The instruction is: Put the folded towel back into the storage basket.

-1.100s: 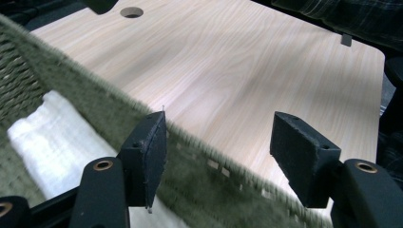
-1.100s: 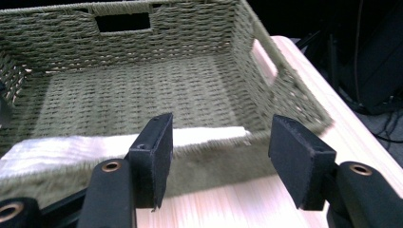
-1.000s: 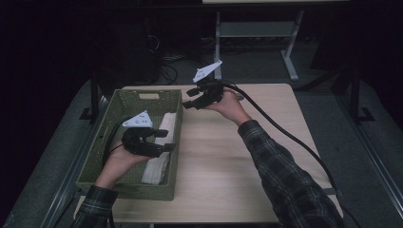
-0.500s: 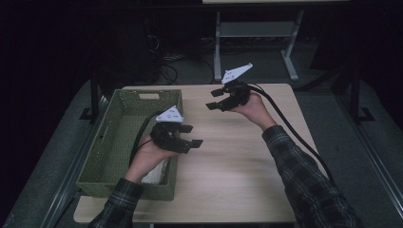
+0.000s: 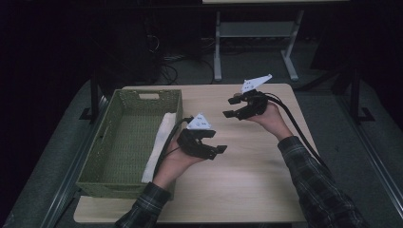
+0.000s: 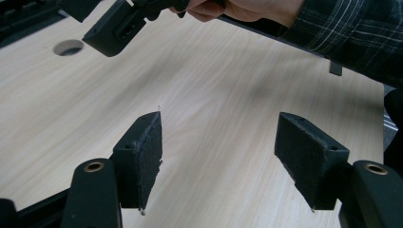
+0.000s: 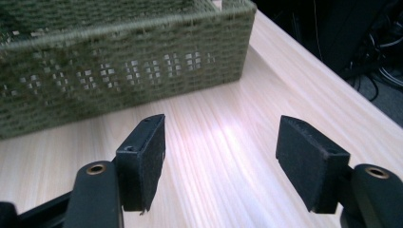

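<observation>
No text, label, brand or number is legible anywhere; the small dark marks on the white plate [image 5: 199, 122] atop the left claw are too tiny to read.

Both tongs are matte black, chunky handheld units. The left tongs [image 5: 212, 148] and right tongs [image 5: 231, 107] each carry a pale grey three-cornered plate on top with small dark marks. Thick black cables trail back along the arms. Up close, the jaws have rough, felt-like black pads [image 6: 147, 154] and brass-coloured pivot rings. Sleeves [image 5: 313, 183] are dark plaid flannel.
</observation>
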Motion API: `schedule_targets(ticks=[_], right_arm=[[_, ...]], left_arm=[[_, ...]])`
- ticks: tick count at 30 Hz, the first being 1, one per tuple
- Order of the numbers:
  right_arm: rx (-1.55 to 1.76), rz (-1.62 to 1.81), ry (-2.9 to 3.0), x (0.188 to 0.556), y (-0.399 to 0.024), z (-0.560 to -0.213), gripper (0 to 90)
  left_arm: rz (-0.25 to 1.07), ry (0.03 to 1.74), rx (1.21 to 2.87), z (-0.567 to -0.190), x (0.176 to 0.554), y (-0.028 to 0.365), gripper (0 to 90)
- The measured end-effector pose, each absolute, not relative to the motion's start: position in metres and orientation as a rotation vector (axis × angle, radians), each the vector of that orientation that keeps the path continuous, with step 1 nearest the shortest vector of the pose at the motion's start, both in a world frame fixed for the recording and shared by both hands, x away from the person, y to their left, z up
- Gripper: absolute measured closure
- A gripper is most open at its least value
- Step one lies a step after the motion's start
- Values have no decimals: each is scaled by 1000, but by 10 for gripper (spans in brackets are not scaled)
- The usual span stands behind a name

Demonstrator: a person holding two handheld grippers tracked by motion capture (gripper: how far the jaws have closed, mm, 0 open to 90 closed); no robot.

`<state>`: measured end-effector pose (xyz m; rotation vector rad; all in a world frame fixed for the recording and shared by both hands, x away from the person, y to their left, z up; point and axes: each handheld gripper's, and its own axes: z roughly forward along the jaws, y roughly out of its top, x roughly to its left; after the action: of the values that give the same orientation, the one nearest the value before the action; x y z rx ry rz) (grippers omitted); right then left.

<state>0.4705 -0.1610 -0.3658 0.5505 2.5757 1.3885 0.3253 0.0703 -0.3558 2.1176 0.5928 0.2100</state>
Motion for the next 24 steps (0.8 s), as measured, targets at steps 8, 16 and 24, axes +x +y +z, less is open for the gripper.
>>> schedule_targets(ticks=[8, 16, 24], right_arm=[[611, 1381, 2561, 460, -184, -384, 316], [690, 1329, 2554, 451, -208, -409, 294], [744, 1312, 2539, 438, -225, -429, 273]], left_arm=[[233, 591, 2160, -387, 317, 46, 298], [220, 580, 2211, -418, 315, 36, 279], [237, 600, 2230, -440, 315, 39, 248]])
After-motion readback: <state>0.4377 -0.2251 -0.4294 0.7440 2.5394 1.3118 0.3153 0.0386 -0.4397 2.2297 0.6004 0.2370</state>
